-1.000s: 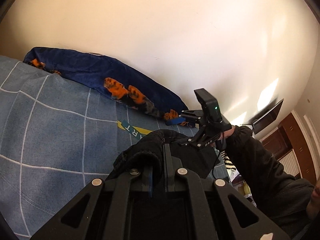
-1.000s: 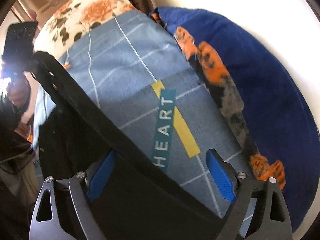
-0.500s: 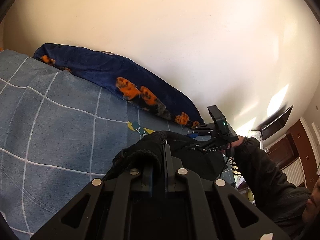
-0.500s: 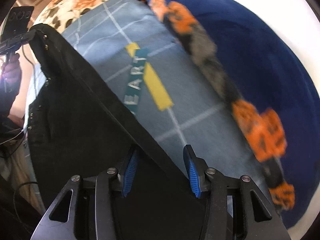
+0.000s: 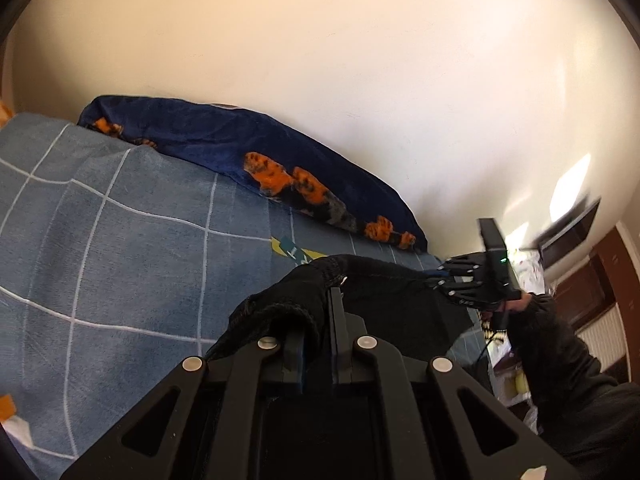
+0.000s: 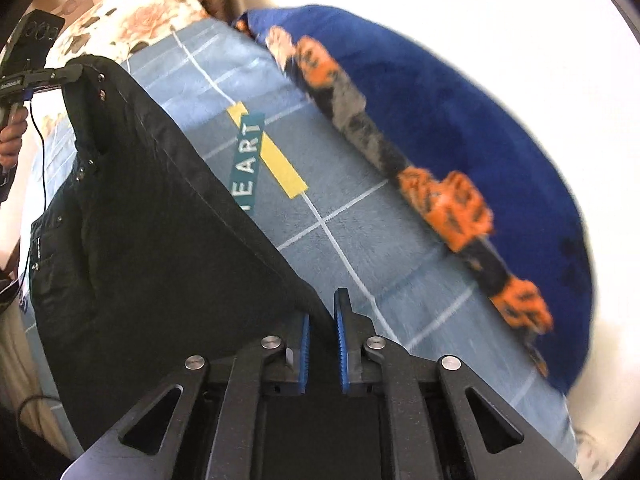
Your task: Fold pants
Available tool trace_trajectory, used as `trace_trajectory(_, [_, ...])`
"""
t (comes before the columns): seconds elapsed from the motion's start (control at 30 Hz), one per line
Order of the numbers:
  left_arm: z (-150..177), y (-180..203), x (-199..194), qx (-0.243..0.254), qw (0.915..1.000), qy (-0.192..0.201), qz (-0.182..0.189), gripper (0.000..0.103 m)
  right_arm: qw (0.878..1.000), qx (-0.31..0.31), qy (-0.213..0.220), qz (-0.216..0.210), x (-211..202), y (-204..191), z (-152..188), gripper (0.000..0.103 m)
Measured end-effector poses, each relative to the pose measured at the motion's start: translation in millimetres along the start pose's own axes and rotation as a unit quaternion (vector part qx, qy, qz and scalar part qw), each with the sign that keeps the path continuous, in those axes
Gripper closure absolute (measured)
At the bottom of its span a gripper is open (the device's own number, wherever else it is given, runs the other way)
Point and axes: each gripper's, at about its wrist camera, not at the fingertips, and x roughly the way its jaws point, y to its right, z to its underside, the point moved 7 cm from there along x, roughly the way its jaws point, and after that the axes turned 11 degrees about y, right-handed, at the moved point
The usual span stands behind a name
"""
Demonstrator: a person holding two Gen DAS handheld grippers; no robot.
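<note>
Pants (image 5: 384,280), black, hang between our two grippers above the blue checked bedspread (image 5: 120,248); we hold them stretched so the cloth is taut and straight before a fold.

Left wrist view: we see the left gripper (image 5: 316,344) at 6 o'clock, its tongs pressed together on a bunched, ribbed part of the pants, which humps over the fingertips. From there the top edge of the cloth runs toward 3 o'clock to the right gripper (image 5: 440,280), held by a hand (image 5: 516,304) in a dark sleeve. We judge the pinch here serves as the fixed anchor. A dark blue blanket with orange patches (image 5: 280,168) lies along the wall (image 5: 320,60) from 10 to 2 o'clock, apart from the pants.

Right wrist view: the right gripper (image 6: 322,344) sits at 6 o'clock, tongs closing, with the seamed edge of the pants (image 6: 160,220) running between the blue pads (image 6: 340,332); the gap is narrow and the cloth fills it, so we take this as a pinch. The edge rises to 10 o'clock, where the left gripper (image 6: 76,72) holds the far corner. The panel hangs at 8 o'clock, off the bedspread (image 6: 360,240) with its "HEART" label (image 6: 248,160). A floral pillow (image 6: 132,16) lies at 11 o'clock.

We judge both corners are secured and the fold itself not yet made.
</note>
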Motion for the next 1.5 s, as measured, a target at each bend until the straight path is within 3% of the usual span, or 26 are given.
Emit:
trace_trajectory(0.33, [36.8,35.0,-65.4,0.052,0.9983,-0.024,0.015,0.092,0.995,0.038,0.051,0.081,-109.3,-72.8,38.2,0.096])
trace_trajectory(0.53, [91.8,29.0,-105.7,0.065,0.9962,-0.057,0.008,0.09,0.993,0.061,0.058,0.079,-145.1,-144.4,83.8,0.096])
trace_trajectory(0.73, [157.2,6.9,-121.7,0.073,0.9909,-0.111,-0.024,0.088,0.994,0.098,0.039,0.038,-130.8,-203.9,136.6,0.097])
trace_trajectory(0.83, [191.4,-4.4,-120.4,0.093,0.9841,-0.144,-0.048,0.088,0.994,0.104,0.016,0.034,-109.8,-221.3,160.8,0.097])
trace_trajectory(0.9, [214.7,-12.1,-115.1,0.118,0.9749,-0.174,-0.072,0.088,0.993,0.114,0.003,0.024,-94.9,-231.3,177.8,0.097])
trace_trajectory(1.07, [226.6,-9.6,-117.6,0.147,0.9683,-0.178,-0.097,0.088,0.993,0.115,-0.009,0.024,-74.2,-239.5,200.5,0.097])
trace_trajectory(1.23, [229.9,-4.9,-127.4,0.158,0.9646,-0.181,-0.108,0.075,0.992,0.12,-0.013,0.03,-74.3,-241.0,202.5,0.097])
trace_trajectory(1.27, [230.7,-3.9,-132.4,0.155,0.9654,-0.18,-0.108,0.066,0.992,0.119,-0.012,0.03,-74.5,-241.0,202.1,0.097])
trace_trajectory(1.3, [231.5,-2.8,-138.0,0.153,0.9661,-0.178,-0.108,0.048,0.992,0.121,-0.011,0.03,-74.8,-241.4,202.7,0.097])
trace_trajectory(1.37, [227.0,-6.6,-147.0,0.145,0.9667,-0.165,-0.131,0.027,0.991,0.126,-0.009,0.031,-74.4,-241.3,202.0,0.097])
trace_trajectory(1.5, [222.9,-2.3,-163.2,0.074,0.9796,-0.141,-0.123,0.032,0.991,0.126,-0.004,0.035,-77.3,-243.2,201.7,0.097])
